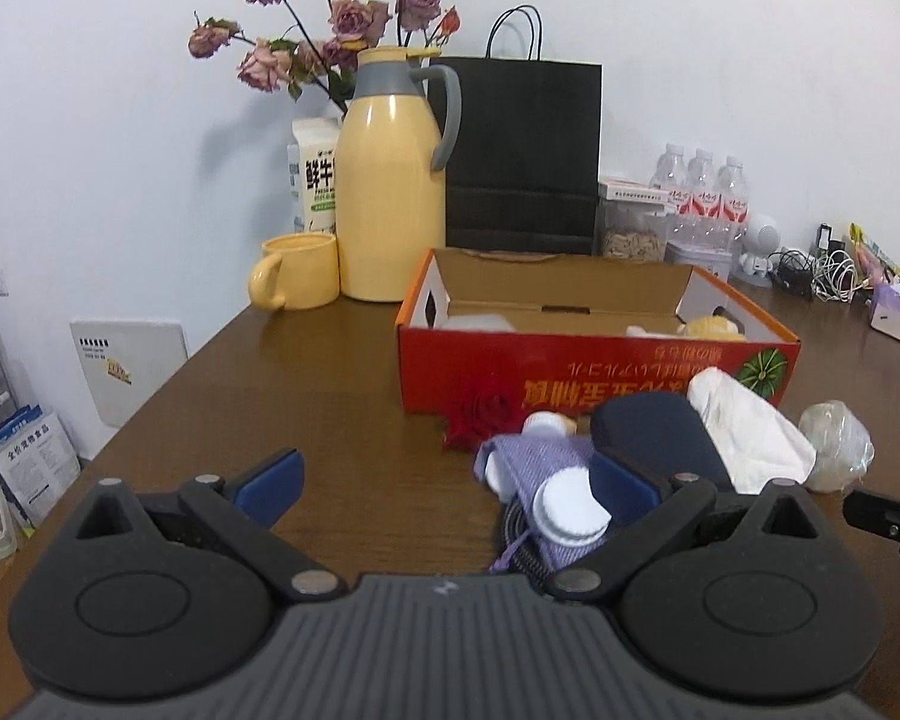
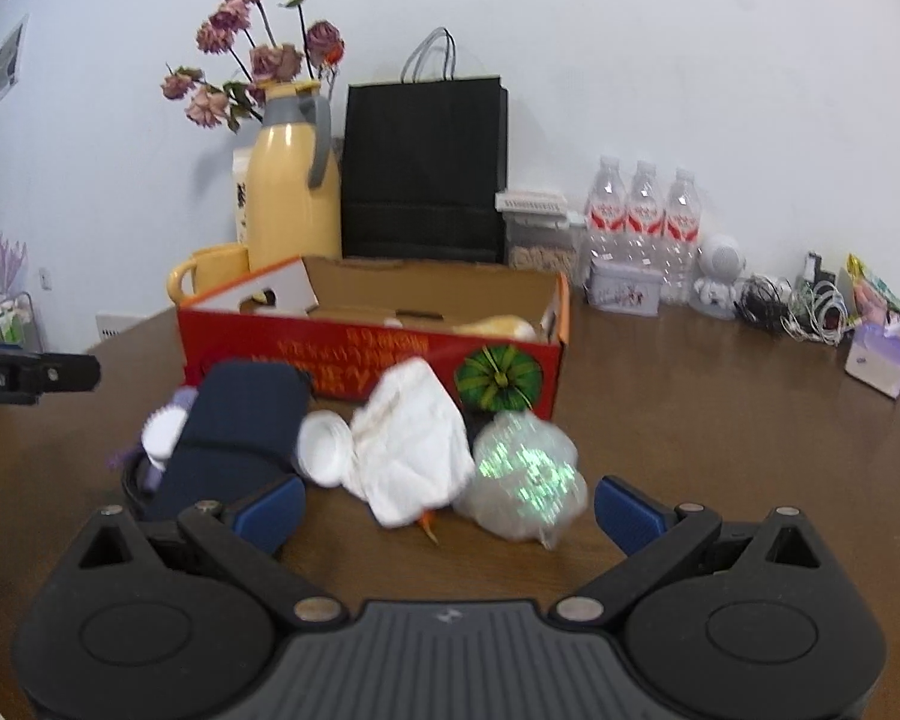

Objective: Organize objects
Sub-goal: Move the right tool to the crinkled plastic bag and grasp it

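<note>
Sitting mid brown table (image 1: 342, 372): open red cardboard box (image 2: 390, 354), pale items low inside, hard to identify. Clutter heaped against box front: navy pouch (image 2: 240, 420), white cloth (image 2: 408, 438), iridescent plastic bag (image 2: 525, 474), white caps (image 2: 324, 447). Left gripper (image 1: 444, 483) jaws apart, empty. Right gripper (image 2: 447, 501) jaws apart, empty. Bare tabletop left of box. Yellow thermos jug (image 1: 390, 192), black paper bag (image 1: 522, 150) behind at white wall.

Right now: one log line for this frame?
left gripper: open | right gripper: open | pile: front of red box | nothing held
</note>
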`<state>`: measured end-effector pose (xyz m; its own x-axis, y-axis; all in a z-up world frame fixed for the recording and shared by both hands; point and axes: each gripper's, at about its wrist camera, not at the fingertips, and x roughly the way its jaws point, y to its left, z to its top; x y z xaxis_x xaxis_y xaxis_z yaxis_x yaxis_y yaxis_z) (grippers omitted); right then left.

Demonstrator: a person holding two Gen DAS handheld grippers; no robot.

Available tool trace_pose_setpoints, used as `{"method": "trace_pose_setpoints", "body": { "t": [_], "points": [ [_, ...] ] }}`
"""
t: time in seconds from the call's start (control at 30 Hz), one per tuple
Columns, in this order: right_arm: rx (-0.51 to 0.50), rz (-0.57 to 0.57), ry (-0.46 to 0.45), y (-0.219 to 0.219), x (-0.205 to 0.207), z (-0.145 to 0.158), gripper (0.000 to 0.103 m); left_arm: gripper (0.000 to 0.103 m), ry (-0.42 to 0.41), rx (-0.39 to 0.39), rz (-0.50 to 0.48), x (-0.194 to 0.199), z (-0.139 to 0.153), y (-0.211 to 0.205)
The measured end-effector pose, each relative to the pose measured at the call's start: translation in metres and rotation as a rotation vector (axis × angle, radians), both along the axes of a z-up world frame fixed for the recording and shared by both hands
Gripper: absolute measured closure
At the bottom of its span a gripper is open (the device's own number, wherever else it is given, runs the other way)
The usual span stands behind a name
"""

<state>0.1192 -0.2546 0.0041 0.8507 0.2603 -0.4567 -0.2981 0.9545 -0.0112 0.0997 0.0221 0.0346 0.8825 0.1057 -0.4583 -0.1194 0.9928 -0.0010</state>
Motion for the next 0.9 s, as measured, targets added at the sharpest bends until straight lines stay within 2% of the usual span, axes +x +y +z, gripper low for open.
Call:
{"method": "trace_pose_setpoints", "body": {
  "t": [0.3,0.47,0.6,0.67,0.7,0.73,0.77,0.83,0.9],
  "points": [
    [-0.059,-0.092,0.017,-0.022,0.025,-0.009,0.000,0.000,0.021,-0.003,0.020,0.000,-0.007,0.004],
    [-0.013,-0.097,0.047,-0.033,0.054,-0.009,0.002,0.000,0.034,-0.006,0.026,0.003,-0.012,0.004],
    [0.025,-0.068,0.087,-0.033,0.071,-0.015,0.022,0.000,0.042,0.007,0.019,0.007,-0.015,0.001],
    [0.044,-0.051,0.105,-0.033,0.075,-0.018,0.035,0.000,0.045,0.016,0.013,0.009,-0.017,-0.001],
    [0.052,-0.041,0.109,-0.033,0.075,-0.019,0.053,0.000,0.048,0.020,0.013,0.010,-0.018,-0.002],
    [0.058,-0.034,0.107,-0.033,0.075,-0.019,0.063,0.000,0.052,0.024,0.011,0.012,-0.020,-0.003],
    [0.058,-0.036,0.101,-0.033,0.073,-0.019,0.064,0.000,0.055,0.029,0.007,0.013,-0.021,-0.004],
    [0.068,-0.031,0.085,-0.034,0.070,-0.018,0.074,0.000,0.059,0.043,-0.008,0.016,-0.023,-0.008],
    [0.069,-0.036,0.063,-0.034,0.068,-0.018,0.076,0.000,0.062,0.064,-0.032,0.018,-0.026,-0.013]
  ]
}}
